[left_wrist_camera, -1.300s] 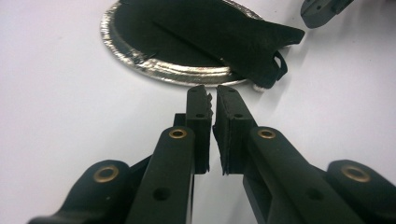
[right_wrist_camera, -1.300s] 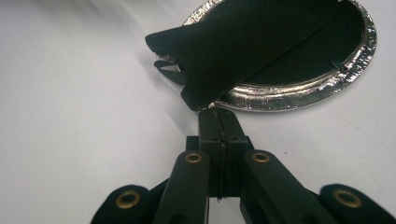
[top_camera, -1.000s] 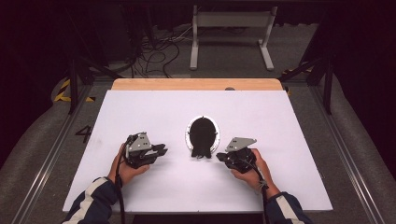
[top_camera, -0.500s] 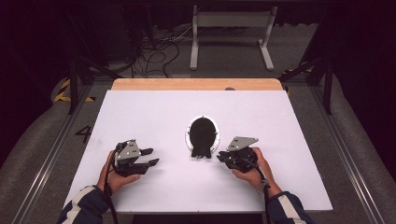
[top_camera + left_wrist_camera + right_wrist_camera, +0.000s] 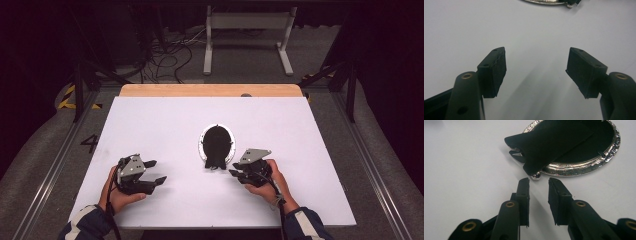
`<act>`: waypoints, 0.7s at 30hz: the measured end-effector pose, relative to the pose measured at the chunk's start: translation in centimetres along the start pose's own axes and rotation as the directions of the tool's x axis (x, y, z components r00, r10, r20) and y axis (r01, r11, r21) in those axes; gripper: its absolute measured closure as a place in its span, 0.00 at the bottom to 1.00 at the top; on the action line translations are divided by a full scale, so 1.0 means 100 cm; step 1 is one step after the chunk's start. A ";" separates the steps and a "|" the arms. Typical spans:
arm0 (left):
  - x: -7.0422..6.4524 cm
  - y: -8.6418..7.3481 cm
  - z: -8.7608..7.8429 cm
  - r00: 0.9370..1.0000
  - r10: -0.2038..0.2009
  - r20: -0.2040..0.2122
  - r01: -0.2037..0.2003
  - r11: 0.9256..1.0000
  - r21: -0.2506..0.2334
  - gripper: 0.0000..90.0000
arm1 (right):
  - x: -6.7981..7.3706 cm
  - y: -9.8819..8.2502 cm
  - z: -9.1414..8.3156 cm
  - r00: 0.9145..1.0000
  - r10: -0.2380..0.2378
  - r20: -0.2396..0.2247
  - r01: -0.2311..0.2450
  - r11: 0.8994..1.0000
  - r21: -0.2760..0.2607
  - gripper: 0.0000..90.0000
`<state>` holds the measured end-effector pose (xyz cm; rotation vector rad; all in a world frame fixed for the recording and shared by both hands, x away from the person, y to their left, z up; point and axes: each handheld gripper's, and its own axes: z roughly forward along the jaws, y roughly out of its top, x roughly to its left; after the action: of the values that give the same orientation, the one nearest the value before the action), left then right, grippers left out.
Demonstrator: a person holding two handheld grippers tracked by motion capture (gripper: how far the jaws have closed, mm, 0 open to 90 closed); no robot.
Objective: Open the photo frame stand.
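Now, two grippers | your left gripper (image 5: 152, 172) released, jaws just opening, nothing between them, over bare white table (image 5: 150, 120) | your right gripper (image 5: 538, 182) jaws slightly parted, just opening, empty, tips just short of one oval silver-rimmed frame (image 5: 584, 166) lying face-down at table centre, its black stand (image 5: 544, 147) on top

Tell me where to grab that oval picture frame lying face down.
Grip the black stand flap where its narrow end overhangs the silver rim. Come from the right tool's side: that tip faces its slightly parted jaws, and the rim lies flat on the table.
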<state>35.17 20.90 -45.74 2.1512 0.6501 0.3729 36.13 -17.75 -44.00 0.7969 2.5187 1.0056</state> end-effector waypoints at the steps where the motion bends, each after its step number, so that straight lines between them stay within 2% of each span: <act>1: 0.000 0.000 0.001 1.000 0.004 -0.005 -0.004 1.000 0.004 0.32 | 0.001 0.000 0.000 1.000 -0.007 0.005 0.007 1.000 0.004 0.78; 9: -0.001 0.001 0.003 1.000 0.009 -0.013 -0.009 1.000 0.014 0.27 | 0.011 0.004 0.012 0.999 -0.037 -0.001 0.037 0.999 0.041 0.83; 13: 0.000 0.000 0.005 1.000 -0.005 -0.018 0.006 1.000 0.026 0.24 | 0.012 0.006 0.018 0.999 -0.036 0.016 0.035 0.998 0.056 0.83; 21: 0.000 0.000 0.006 1.000 0.000 -0.011 0.000 1.000 0.030 0.24 | 0.010 0.007 0.021 1.000 -0.023 0.017 0.022 0.998 0.055 0.88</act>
<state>35.45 20.46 -46.14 2.1785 0.6658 0.3773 36.55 -15.61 -45.06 0.7873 2.5445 0.9221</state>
